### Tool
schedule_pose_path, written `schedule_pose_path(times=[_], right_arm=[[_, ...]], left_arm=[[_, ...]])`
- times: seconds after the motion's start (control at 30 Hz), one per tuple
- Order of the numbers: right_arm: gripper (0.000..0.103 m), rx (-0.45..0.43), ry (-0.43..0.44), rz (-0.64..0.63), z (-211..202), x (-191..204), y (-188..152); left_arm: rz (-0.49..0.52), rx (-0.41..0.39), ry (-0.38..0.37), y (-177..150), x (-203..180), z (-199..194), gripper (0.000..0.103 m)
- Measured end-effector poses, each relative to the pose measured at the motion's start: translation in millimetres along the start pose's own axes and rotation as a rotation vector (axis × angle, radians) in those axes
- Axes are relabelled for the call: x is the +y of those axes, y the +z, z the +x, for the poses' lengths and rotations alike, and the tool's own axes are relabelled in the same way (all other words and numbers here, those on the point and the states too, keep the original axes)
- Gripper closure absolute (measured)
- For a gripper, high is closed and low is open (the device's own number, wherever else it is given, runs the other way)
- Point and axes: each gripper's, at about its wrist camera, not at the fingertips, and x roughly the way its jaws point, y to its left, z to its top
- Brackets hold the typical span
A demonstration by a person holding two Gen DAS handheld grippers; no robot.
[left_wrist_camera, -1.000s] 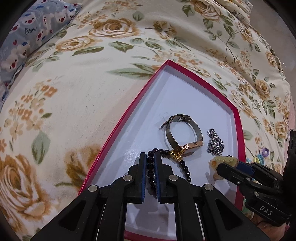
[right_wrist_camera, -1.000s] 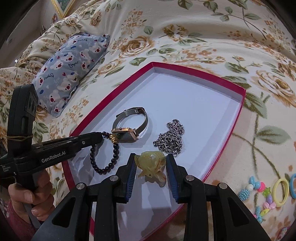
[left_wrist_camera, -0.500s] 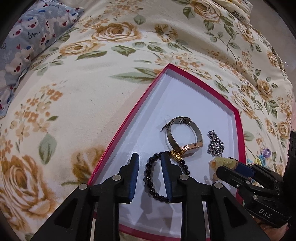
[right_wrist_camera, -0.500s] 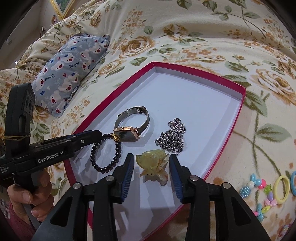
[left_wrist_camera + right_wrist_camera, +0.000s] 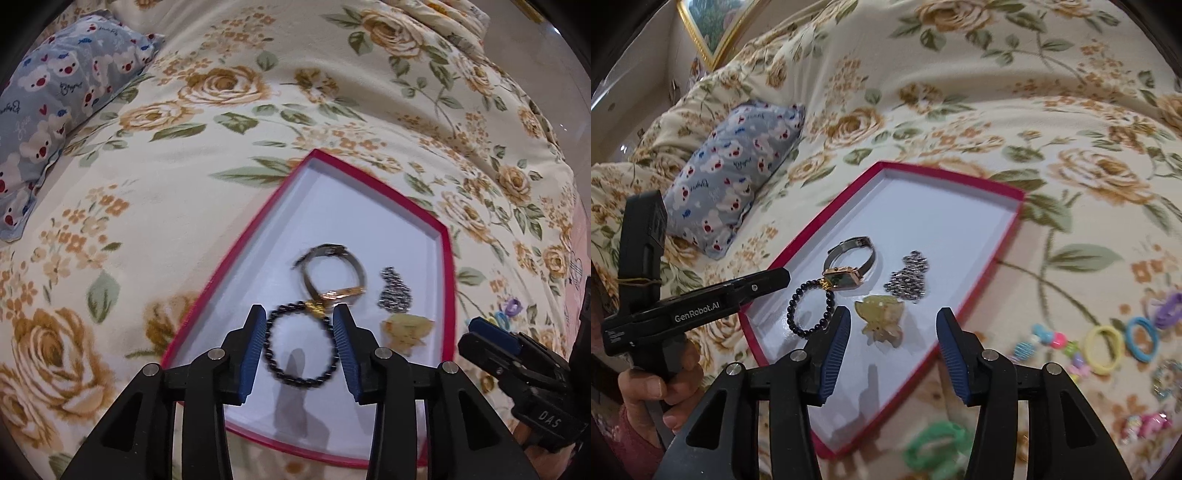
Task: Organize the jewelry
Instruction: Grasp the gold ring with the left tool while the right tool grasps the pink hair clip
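Both grippers stood over the near end of the red tray (image 5: 982, 295) on the flowered bed (image 5: 221, 155). Left gripper (image 5: 300, 345): fingers had just been opening, part-spread, the bead bracelet (image 5: 301, 341) lying loose between them on the tray floor, pads off it. Right gripper (image 5: 893, 355): fingers also just opening, wide, the yellow clip (image 5: 881, 317) just beyond the tips, free. Watch (image 5: 849, 264) sat just far of the bracelet, touching it at the gold charm; chain (image 5: 908, 277) heaped right of the watch. Hair rings (image 5: 1123, 338) lay on the bed right of the tray. Pillow (image 5: 738, 173) far left.
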Motion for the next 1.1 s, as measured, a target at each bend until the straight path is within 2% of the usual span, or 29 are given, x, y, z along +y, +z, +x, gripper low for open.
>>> schedule_pose_path(times=[0.33, 0.63, 1.1], right_arm=[[0.052, -0.072, -0.07, 0.101, -55, -47, -15], [0.051, -0.106, -0.148, 0.201, -94, -92, -40], [0.051, -0.122, -0.238, 0.307, -130, -138, -77]], left_arm=[[0.105, 0.004, -0.063, -8, -45, -12, 0.065], [0.193, 0.044, -0.122, -18, -82, -9, 0.065], [0.295, 0.102, -0.167, -30, -130, 12, 0.065]])
